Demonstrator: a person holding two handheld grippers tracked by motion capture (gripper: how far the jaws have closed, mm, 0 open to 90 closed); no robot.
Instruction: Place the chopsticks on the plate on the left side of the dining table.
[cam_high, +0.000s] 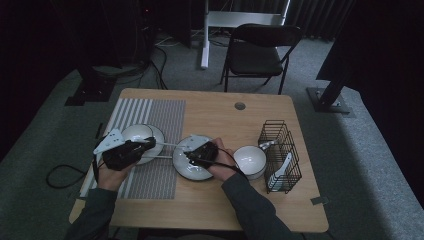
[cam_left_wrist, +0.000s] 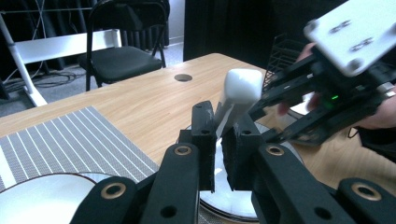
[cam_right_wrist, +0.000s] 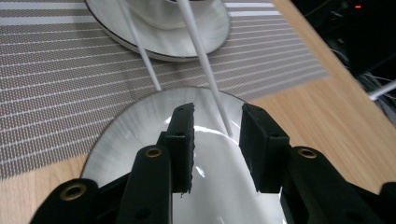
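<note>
My left gripper (cam_high: 147, 145) hovers over a white bowl (cam_high: 135, 132) on a plate (cam_high: 159, 145) at the left. In the left gripper view its jaws (cam_left_wrist: 219, 112) are shut on a thin white stick (cam_left_wrist: 240, 86) that points away from them. That stick (cam_right_wrist: 205, 70) runs to the middle plate (cam_right_wrist: 140, 130), and its tip lies between the jaws of my right gripper (cam_right_wrist: 217, 109). Those jaws stand apart on either side of the tip without pressing on it. My right gripper (cam_high: 190, 156) sits over the middle plate (cam_high: 187, 171). A second white stick (cam_right_wrist: 142, 56) lies across the left plate's rim (cam_right_wrist: 205, 32).
A striped placemat (cam_high: 160, 120) covers the left half of the wooden table. A second white bowl (cam_high: 250, 160) stands right of the middle plate, beside a black wire rack (cam_high: 282, 150) holding a white spoon (cam_high: 280, 172). A folding chair (cam_high: 257, 50) stands behind the table.
</note>
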